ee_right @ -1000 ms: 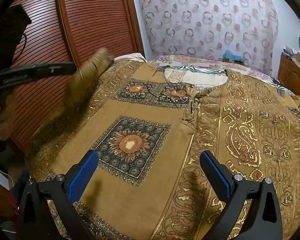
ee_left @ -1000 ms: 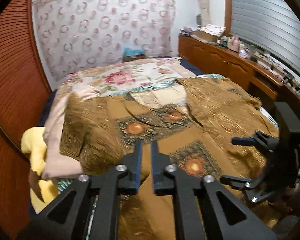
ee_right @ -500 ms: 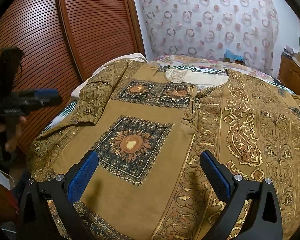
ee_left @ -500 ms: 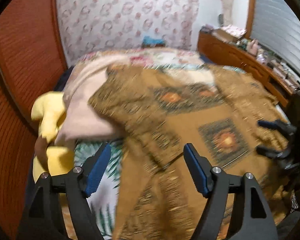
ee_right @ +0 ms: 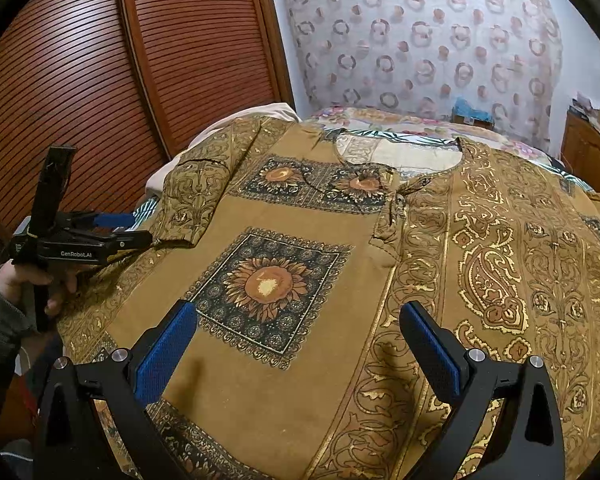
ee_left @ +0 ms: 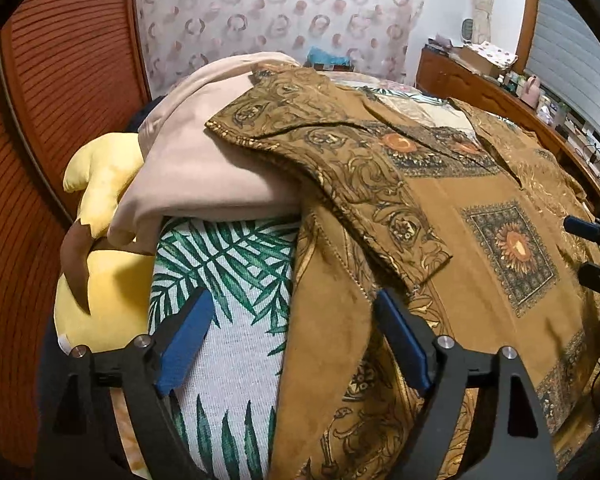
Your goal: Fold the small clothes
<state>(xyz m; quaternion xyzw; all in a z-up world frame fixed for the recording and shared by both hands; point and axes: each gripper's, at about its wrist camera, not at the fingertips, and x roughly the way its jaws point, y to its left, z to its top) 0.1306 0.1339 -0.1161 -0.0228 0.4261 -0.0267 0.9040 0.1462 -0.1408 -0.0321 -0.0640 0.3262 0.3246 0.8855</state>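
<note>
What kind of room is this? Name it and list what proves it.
Most likely a home bedroom. A bed with a palm-leaf sheet carries the brown patterned shirt, a wooden louvred wardrobe door stands beside it, and a cluttered wooden dresser runs along the window wall.

Warm indoor light, sharp focus, soft shadows, heavy fisheye bending, dark corners.

I see a bedroom: reddish-brown louvred wardrobe doors [ee_right: 148,64] on the left, a curtain printed with rings [ee_right: 420,40] across the far wall, a low wooden dresser [ee_left: 480,92] cluttered on top at right, slatted blinds [ee_left: 576,56] above it, white wall [ee_left: 500,12] between.
</note>
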